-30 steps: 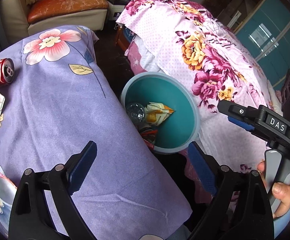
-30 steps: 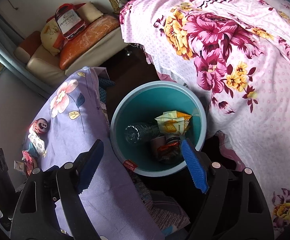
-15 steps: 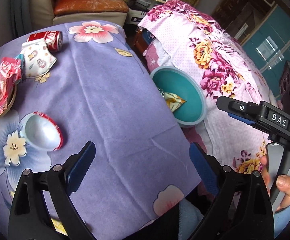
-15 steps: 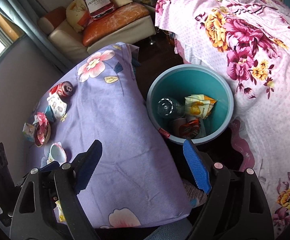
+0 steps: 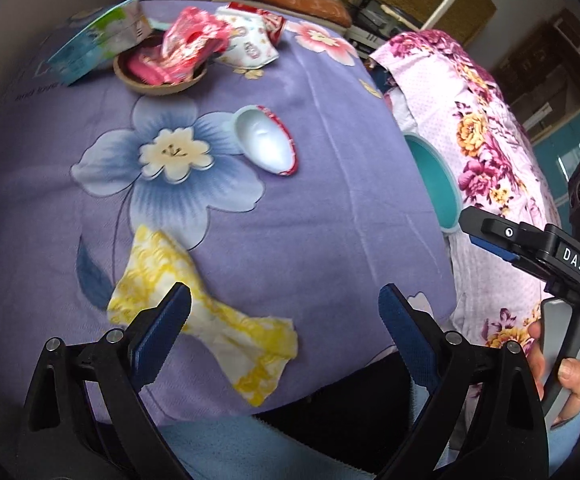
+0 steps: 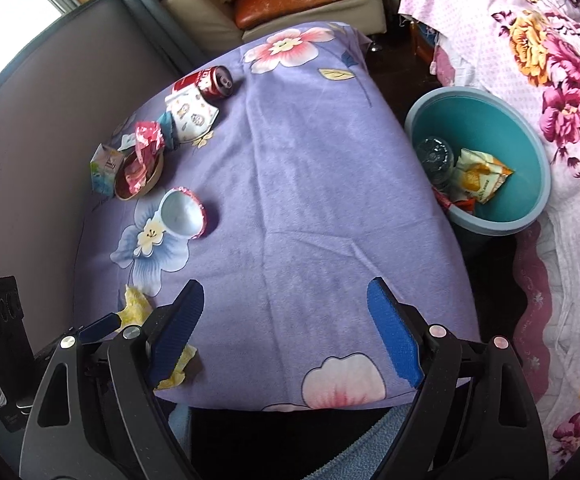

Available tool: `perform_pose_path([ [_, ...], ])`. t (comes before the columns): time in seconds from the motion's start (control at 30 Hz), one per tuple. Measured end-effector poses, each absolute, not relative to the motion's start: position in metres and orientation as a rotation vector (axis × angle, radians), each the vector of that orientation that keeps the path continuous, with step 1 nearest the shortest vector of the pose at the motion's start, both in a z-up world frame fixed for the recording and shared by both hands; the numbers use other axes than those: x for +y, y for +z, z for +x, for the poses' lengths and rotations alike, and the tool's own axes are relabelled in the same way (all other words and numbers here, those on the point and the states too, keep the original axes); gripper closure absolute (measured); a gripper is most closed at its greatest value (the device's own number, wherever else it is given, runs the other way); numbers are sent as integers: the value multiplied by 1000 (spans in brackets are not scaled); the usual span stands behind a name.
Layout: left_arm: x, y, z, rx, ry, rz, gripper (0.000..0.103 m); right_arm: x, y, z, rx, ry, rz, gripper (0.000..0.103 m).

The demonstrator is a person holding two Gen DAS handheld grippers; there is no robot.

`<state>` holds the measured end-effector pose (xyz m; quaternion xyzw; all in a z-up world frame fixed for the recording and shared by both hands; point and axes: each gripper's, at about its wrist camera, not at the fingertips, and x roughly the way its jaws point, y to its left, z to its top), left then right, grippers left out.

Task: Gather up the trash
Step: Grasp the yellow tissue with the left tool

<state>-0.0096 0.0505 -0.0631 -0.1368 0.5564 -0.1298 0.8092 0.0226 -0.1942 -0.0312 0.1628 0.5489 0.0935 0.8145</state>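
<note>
1. Hovering empty, the left gripper has its jaws apart over the yellow wrapper; the right gripper is likewise apart.
2. Further along the bench: cup, bowl of wrappers, carton, can, all uncollected.
3. The bin beside holds a bottle and packet; roughly half done.

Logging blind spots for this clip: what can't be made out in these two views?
- Left wrist: inside of the teal bin, hidden by the table edge.
- Right wrist: most of the yellow wrapper, behind both tongs.
- Right wrist: bin bottom, buried under the bottle and snack bag.
- Left wrist: soda can, behind the patterned wrapper.
</note>
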Motion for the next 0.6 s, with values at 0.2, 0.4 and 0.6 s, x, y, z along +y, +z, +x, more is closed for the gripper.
perform_pose_path([
  [0.2, 71, -80, -23, 1229, -211, -373, 8, -168, -43, 17, 1209, 263, 331, 23],
  [0.4, 61, -97, -20, 1240, -203, -361, 9, -154, -53, 18, 1236, 293, 311, 23],
  [0.6, 54, -105, -12, 1223, -195, -294, 63, -150, -59, 24, 1243, 299, 298, 23],
])
